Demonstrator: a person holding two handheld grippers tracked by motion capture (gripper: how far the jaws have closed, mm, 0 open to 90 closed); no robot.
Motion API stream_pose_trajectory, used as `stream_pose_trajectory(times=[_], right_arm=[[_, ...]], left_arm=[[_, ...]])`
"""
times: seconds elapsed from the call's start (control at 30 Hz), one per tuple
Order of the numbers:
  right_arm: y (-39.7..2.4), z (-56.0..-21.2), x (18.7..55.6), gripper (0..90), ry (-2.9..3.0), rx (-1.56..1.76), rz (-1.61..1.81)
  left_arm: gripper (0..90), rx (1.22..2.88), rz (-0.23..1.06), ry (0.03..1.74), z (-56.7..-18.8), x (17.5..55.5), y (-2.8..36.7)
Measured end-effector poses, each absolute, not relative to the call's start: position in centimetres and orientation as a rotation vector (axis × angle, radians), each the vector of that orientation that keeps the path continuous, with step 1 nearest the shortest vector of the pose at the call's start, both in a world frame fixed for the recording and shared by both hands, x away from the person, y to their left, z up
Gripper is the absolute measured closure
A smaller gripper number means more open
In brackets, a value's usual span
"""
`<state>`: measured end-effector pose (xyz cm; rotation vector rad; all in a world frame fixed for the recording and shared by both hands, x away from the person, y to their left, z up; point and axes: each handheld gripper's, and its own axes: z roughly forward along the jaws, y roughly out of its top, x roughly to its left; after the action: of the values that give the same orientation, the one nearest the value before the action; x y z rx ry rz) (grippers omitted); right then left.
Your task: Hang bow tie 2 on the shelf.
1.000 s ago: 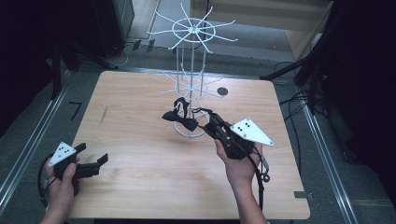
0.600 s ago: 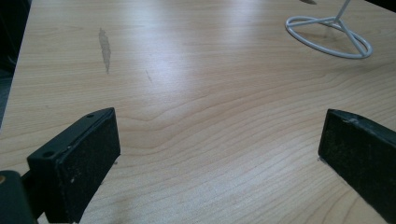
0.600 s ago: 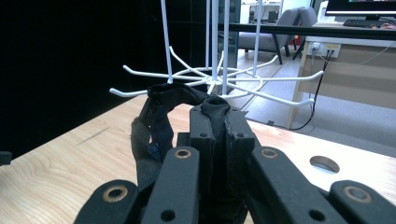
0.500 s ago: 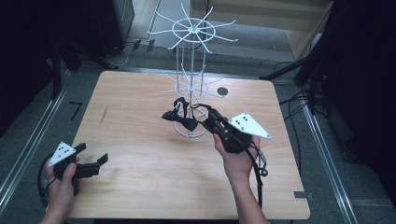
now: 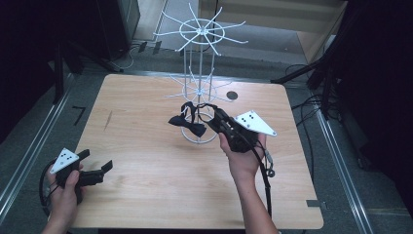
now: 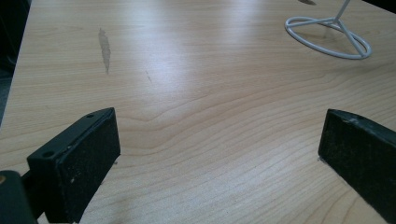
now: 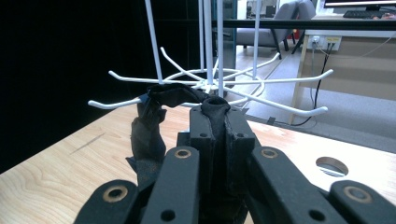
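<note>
A black bow tie (image 5: 188, 126) hangs beside the lower tier of a white wire rack (image 5: 199, 35), its strap looped up toward the lower hooks (image 5: 194, 90). My right gripper (image 5: 215, 115) is shut on the strap, just right of the rack's pole. In the right gripper view the jaws pinch the black strap (image 7: 215, 114), and the tie's fabric (image 7: 146, 133) droops to the left under a white hook (image 7: 116, 103). My left gripper (image 5: 95, 168) rests near the table's front left corner, open, with bare wood between its pads (image 6: 77, 156).
The rack's ring base (image 5: 199, 139) stands mid-table and shows far off in the left gripper view (image 6: 329, 36). A round cable hole (image 5: 232, 95) lies behind the rack. The wooden table (image 5: 146, 161) ends in dark floor and cables on every side.
My right hand has shifted slightly away and to the left, closer to the rack, still holding the tie's strap. The left gripper has stayed put.
</note>
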<state>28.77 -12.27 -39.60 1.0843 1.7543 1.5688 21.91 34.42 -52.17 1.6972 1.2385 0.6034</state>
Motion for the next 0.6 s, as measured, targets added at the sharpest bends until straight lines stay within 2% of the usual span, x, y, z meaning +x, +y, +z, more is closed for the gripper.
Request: stream_pose_trajectory(times=[0.6], right_arm=[[-11.9,-40.6,30.1,85.3,1.765,1.142,1.537]], left_arm=[[0.0,1.699,0.603,1.236,-52.2,21.9,34.4]])
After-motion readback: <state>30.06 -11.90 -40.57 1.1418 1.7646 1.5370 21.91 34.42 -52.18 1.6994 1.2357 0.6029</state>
